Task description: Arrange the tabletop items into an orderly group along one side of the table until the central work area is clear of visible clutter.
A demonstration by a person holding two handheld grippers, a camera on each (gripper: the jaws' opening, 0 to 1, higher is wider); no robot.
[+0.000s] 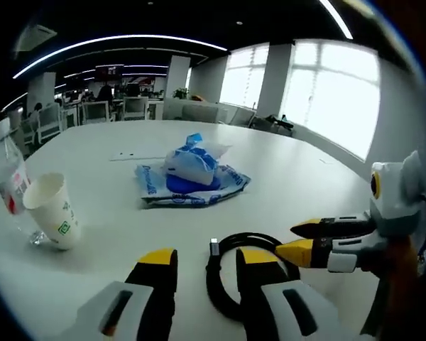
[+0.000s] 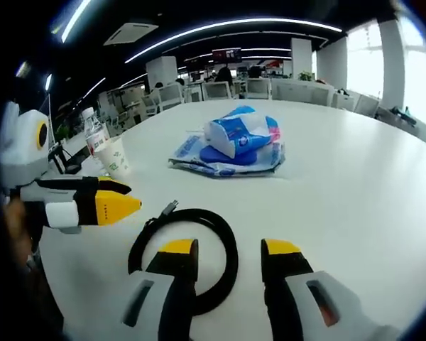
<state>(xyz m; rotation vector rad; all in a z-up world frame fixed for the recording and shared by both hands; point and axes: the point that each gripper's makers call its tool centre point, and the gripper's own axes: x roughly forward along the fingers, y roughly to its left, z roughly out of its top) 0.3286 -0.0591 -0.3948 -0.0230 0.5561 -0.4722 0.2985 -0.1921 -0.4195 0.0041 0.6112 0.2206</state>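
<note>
I am working toward the coiled black cable (image 2: 188,249) at six o'clock on the tabletop (image 2: 355,185); both my left hand-held gripper (image 1: 202,266) and right hand-held gripper (image 2: 227,256) are hanging released. I judge pinching one loop squarely is best.

No print on the blue packet (image 1: 192,177), cup (image 1: 55,210) or bottle (image 1: 11,177) is legible.

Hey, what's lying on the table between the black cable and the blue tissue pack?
Nothing: in the right gripper view, bare white table separates the cable from the tissue pack.
</note>
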